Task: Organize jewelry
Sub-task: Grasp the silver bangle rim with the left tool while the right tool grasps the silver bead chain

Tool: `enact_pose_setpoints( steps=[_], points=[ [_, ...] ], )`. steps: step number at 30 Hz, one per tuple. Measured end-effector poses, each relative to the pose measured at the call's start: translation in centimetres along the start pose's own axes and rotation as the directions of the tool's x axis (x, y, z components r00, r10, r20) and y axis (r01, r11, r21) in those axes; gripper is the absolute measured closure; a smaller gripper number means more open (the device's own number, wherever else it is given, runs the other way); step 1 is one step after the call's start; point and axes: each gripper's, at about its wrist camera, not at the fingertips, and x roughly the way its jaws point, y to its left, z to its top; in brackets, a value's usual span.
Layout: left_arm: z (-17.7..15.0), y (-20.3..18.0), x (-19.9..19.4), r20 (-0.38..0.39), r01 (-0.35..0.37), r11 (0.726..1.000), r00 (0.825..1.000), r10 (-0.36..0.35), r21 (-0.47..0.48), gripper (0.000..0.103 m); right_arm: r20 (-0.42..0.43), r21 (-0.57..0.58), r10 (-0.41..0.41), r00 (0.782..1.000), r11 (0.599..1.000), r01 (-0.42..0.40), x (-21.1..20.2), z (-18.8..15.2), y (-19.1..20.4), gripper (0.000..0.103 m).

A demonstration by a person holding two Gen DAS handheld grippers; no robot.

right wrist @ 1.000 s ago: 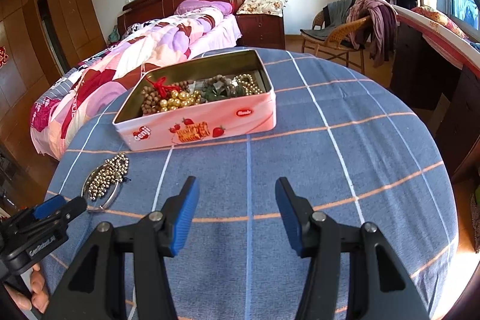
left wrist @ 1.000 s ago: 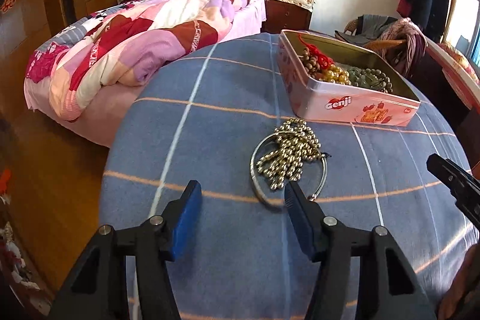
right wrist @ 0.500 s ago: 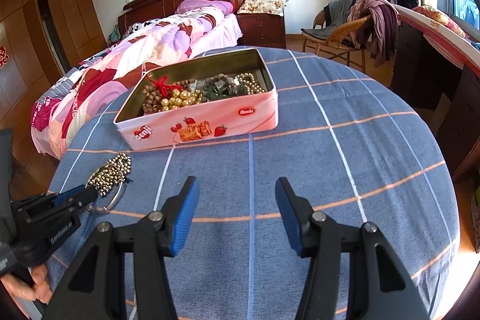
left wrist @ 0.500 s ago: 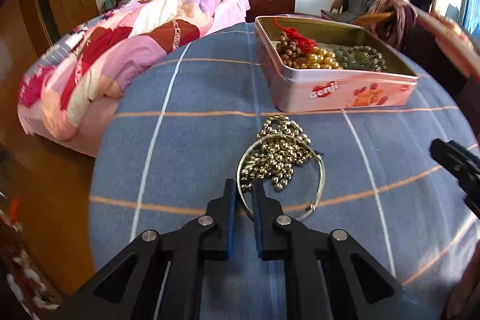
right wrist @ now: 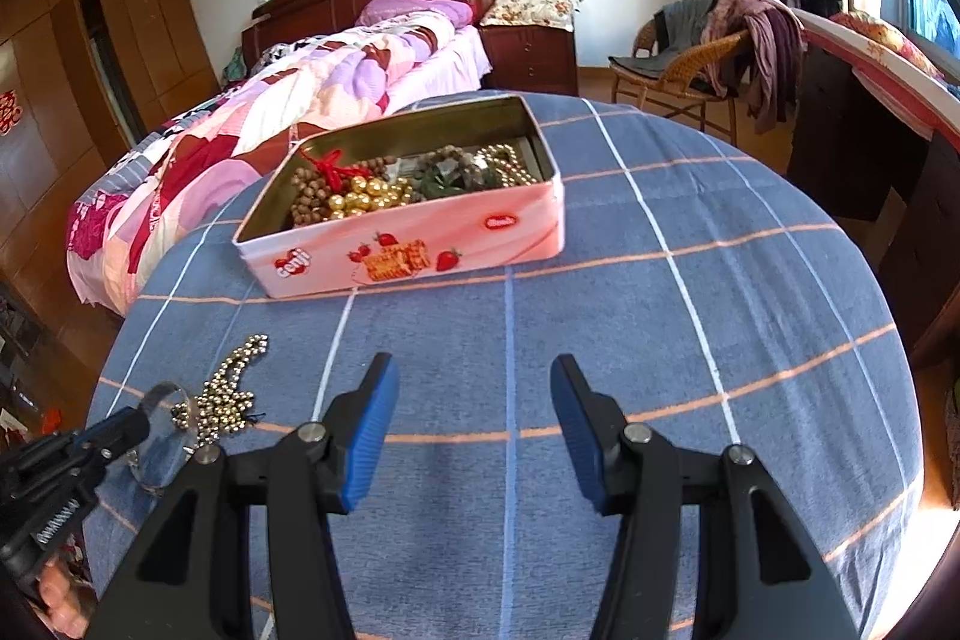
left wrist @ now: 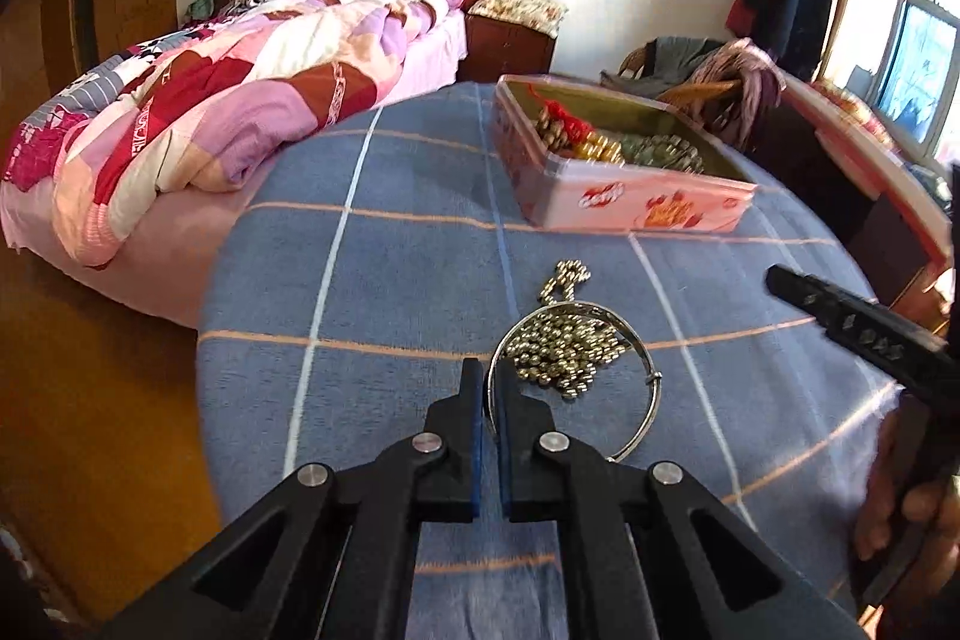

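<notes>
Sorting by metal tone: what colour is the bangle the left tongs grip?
Silver, a thin plain bangle; the left wrist view shows it best.

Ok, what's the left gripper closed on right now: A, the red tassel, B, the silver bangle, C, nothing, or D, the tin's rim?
B: in the left wrist view the left gripper has its fingers shut on the near rim of the silver bangle, with the bead chain draped through it, while the tin sits farther back on the table.
</notes>
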Motion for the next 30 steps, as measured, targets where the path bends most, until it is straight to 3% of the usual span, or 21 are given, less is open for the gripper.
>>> enact_pose_setpoints(
  steps=[4,8,11,18,25,29,30],
  points=[
    [0.3,1.0,-1.0,0.032,-0.058,0.998,0.998,0.058,-0.016,0.101,-0.02,-0.022,0.065,0.998,0.998,-0.065,0.2,-0.1,1.2,0.047],
    [0.5,2.0,-0.6,0.016,-0.148,0.988,0.989,0.148,-0.037,0.101,-0.073,-0.095,0.124,0.99,0.987,-0.131,1.2,-0.5,4.9,0.047],
    [0.5,2.6,-0.3,-0.001,-0.162,0.985,0.987,0.163,-0.061,0.101,-0.077,-0.162,0.152,0.985,0.973,-0.163,1.2,-0.4,7.4,0.047],
    [0.5,3.6,-0.4,0.003,-0.199,0.977,0.98,0.199,-0.074,0.101,-0.119,-0.288,0.165,0.979,0.938,-0.193,2.9,-0.4,11.8,0.047],
    [0.3,4.1,-0.3,-0.004,-0.217,0.973,0.976,0.218,-0.079,0.101,-0.223,-0.344,0.13,0.966,0.917,-0.203,5.3,-0.9,13.6,0.047],
    [0.3,3.7,-0.4,-0.003,-0.212,0.974,0.977,0.212,-0.076,0.101,-0.227,-0.379,0.104,0.968,0.906,-0.187,5.3,-1.4,13.7,0.057],
    [0.3,3.7,-0.4,-0.002,-0.21,0.975,0.978,0.21,-0.074,0.1,-0.227,-0.383,0.109,0.968,0.904,-0.191,5.2,-1.4,13.8,0.066]
  ],
)
